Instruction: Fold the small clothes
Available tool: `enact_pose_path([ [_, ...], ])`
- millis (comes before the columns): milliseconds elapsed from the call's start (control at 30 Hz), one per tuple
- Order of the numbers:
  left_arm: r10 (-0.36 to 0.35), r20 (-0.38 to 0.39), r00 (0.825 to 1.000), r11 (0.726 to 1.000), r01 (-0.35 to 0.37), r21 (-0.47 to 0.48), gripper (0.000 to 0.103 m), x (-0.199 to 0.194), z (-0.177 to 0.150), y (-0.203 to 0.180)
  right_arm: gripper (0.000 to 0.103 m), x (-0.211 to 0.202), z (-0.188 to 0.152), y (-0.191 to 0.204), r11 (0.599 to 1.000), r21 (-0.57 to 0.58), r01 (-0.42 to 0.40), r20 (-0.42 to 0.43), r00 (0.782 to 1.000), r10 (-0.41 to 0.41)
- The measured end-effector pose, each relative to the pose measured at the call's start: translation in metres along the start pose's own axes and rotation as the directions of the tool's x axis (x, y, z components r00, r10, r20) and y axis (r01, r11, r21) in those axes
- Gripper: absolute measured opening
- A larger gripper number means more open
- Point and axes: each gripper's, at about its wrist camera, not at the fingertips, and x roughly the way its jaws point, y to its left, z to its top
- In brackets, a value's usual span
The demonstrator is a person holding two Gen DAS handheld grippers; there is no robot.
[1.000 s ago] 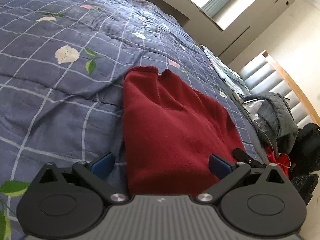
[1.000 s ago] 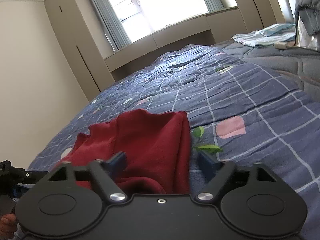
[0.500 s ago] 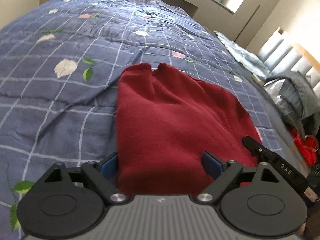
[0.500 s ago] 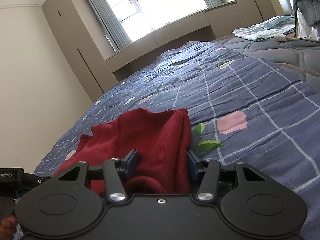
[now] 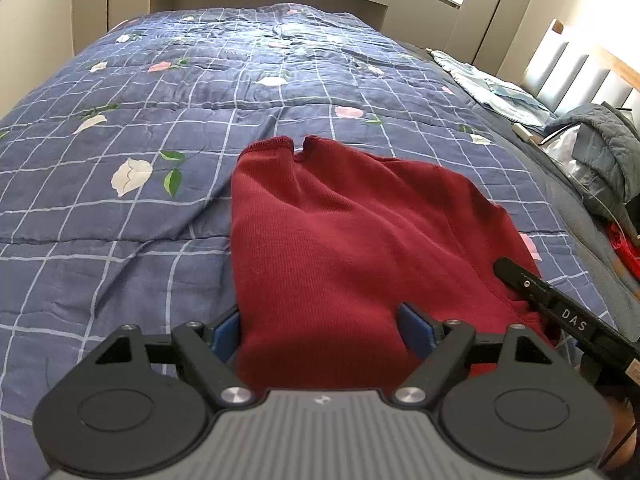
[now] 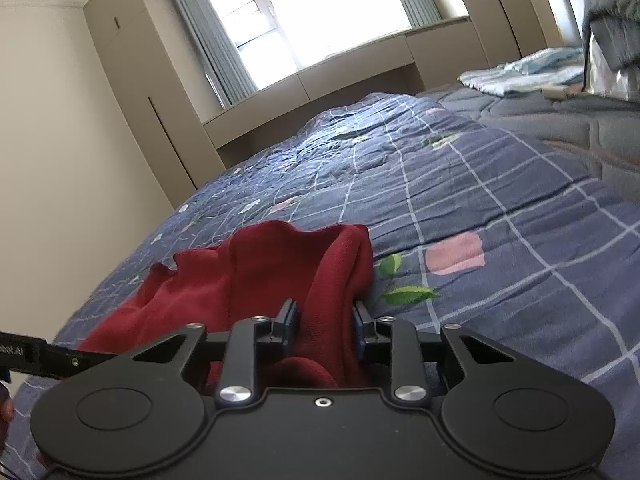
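A dark red knit garment (image 5: 344, 240) lies on the blue checked floral quilt (image 5: 120, 240). My left gripper (image 5: 320, 332) sits at its near edge. The jaws are closing with the cloth between them. The left pad is beside the cloth's left edge and the right pad rests on top, neither squeezing. In the right wrist view the red garment (image 6: 256, 276) is bunched into a raised fold. My right gripper (image 6: 325, 324) is closing on that fold, and both pads touch the cloth. A black part of the right gripper (image 5: 560, 312) shows at the garment's right side.
Folded pale blue cloth (image 5: 492, 88) lies at the quilt's far right, and a grey jacket (image 5: 600, 152) is heaped by the slatted headboard (image 5: 568, 68). Beige cabinets (image 6: 132, 92) and a bright window (image 6: 328, 12) stand beyond the bed. Bare quilt (image 6: 500, 208) spreads right of the garment.
The left wrist view has lifted and turned, so more of the bed shows. The left jaws have narrowed around the garment's near edge. The right jaws have drawn in onto the red fold.
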Motion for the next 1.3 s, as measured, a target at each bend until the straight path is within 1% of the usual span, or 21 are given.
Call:
enact_pose_path([
  [100, -0.048, -0.006, 0.999, 0.998, 0.047, -0.05, 0.085, 0.0, 0.0, 0.011, 0.028, 0.001, 0.0, 0.002, 1.0, -0.012, 0.008, 0.0, 1.0, -0.008],
  [200, -0.121, 0.004, 0.993, 0.985, 0.121, -0.123, 0.087, 0.002, -0.002, 0.032, 0.028, 0.002, 0.0, 0.001, 1.0, -0.01, 0.007, -0.001, 1.0, -0.007],
  [267, -0.172, 0.001, 0.985, 0.969, 0.169, -0.178, 0.088, 0.007, -0.006, 0.047, 0.029, 0.002, 0.0, 0.001, 1.0, -0.006, 0.004, -0.004, 1.0, -0.004],
  [333, -0.225, 0.004, 0.974, 0.947, 0.22, -0.233, 0.087, 0.012, -0.011, 0.058, 0.03, 0.003, 0.001, -0.001, 1.0, 0.005, -0.002, -0.008, 1.0, 0.002],
  [367, -0.246, 0.004, 0.969, 0.937, 0.239, -0.253, 0.082, 0.015, -0.012, 0.062, 0.03, 0.003, 0.001, -0.002, 1.0, 0.012, -0.005, -0.01, 1.0, 0.005],
  [400, -0.266, 0.006, 0.964, 0.928, 0.258, -0.267, 0.08, 0.017, -0.013, 0.065, 0.03, 0.003, 0.001, -0.003, 1.0, 0.017, -0.007, -0.012, 1.0, 0.008],
  [433, -0.266, 0.01, 0.964, 0.926, 0.258, -0.275, 0.079, 0.017, -0.012, 0.066, 0.03, 0.004, 0.001, -0.004, 1.0, 0.019, -0.008, -0.014, 1.0, 0.008],
  [500, -0.248, 0.006, 0.969, 0.936, 0.241, -0.256, 0.072, 0.016, -0.01, 0.062, 0.03, 0.005, 0.002, -0.003, 1.0, 0.013, -0.002, -0.016, 1.0, 0.003],
  [533, -0.231, 0.008, 0.973, 0.946, 0.226, -0.233, 0.065, 0.012, -0.008, 0.058, 0.029, 0.004, 0.002, -0.001, 1.0, 0.002, 0.004, -0.014, 1.0, -0.004],
  [567, -0.215, 0.009, 0.976, 0.955, 0.213, -0.207, 0.058, 0.01, -0.006, 0.054, 0.026, 0.003, 0.003, 0.002, 1.0, -0.012, 0.009, -0.012, 1.0, -0.009],
  [600, -0.2, 0.011, 0.98, 0.964, 0.198, -0.175, 0.055, 0.006, -0.003, 0.049, 0.019, 0.002, 0.004, 0.007, 0.999, -0.029, 0.013, -0.006, 1.0, -0.013],
  [633, -0.179, 0.015, 0.984, 0.975, 0.179, -0.132, 0.05, 0.001, 0.0, 0.043, 0.017, 0.0, 0.006, 0.011, 0.999, -0.038, 0.014, 0.003, 1.0, -0.014],
  [667, -0.165, 0.021, 0.986, 0.981, 0.166, -0.102, 0.047, -0.004, 0.002, 0.039, 0.016, -0.002, 0.008, 0.017, 0.999, -0.033, 0.016, 0.016, 1.0, -0.016],
  [700, -0.158, 0.033, 0.987, 0.984, 0.16, -0.077, 0.046, -0.009, 0.005, 0.037, 0.015, -0.005, 0.01, 0.022, 1.0, -0.024, 0.011, 0.026, 1.0, -0.01],
  [767, -0.17, 0.055, 0.984, 0.983, 0.173, -0.059, 0.045, -0.019, 0.01, 0.038, 0.015, -0.009, 0.015, 0.035, 1.0, -0.022, -0.002, 0.053, 0.999, 0.004],
  [833, -0.168, 0.075, 0.983, 0.984, 0.172, -0.047, 0.044, -0.029, 0.015, 0.043, 0.015, -0.011, 0.022, 0.052, 0.999, -0.051, -0.014, 0.082, 0.996, 0.018],
  [933, -0.115, 0.123, 0.986, 0.992, 0.119, -0.028, 0.044, -0.048, 0.022, 0.057, 0.014, -0.006, 0.028, 0.084, 0.993, -0.106, -0.056, 0.1, 0.993, 0.066],
  [1067, -0.039, 0.174, 0.984, 0.998, 0.046, -0.033, 0.044, -0.073, 0.025, 0.087, 0.014, 0.014, 0.03, 0.125, 0.98, -0.165, -0.113, 0.093, 0.987, 0.13],
  [1200, 0.049, 0.204, 0.978, 0.997, -0.036, -0.063, 0.045, -0.086, 0.025, 0.122, 0.014, 0.042, 0.022, 0.162, 0.97, -0.174, -0.171, 0.053, 0.982, 0.183],
  [1300, 0.095, 0.211, 0.973, 0.993, -0.079, -0.082, 0.045, -0.089, 0.023, 0.143, 0.014, 0.061, 0.014, 0.183, 0.969, -0.153, -0.197, 0.024, 0.979, 0.203],
])
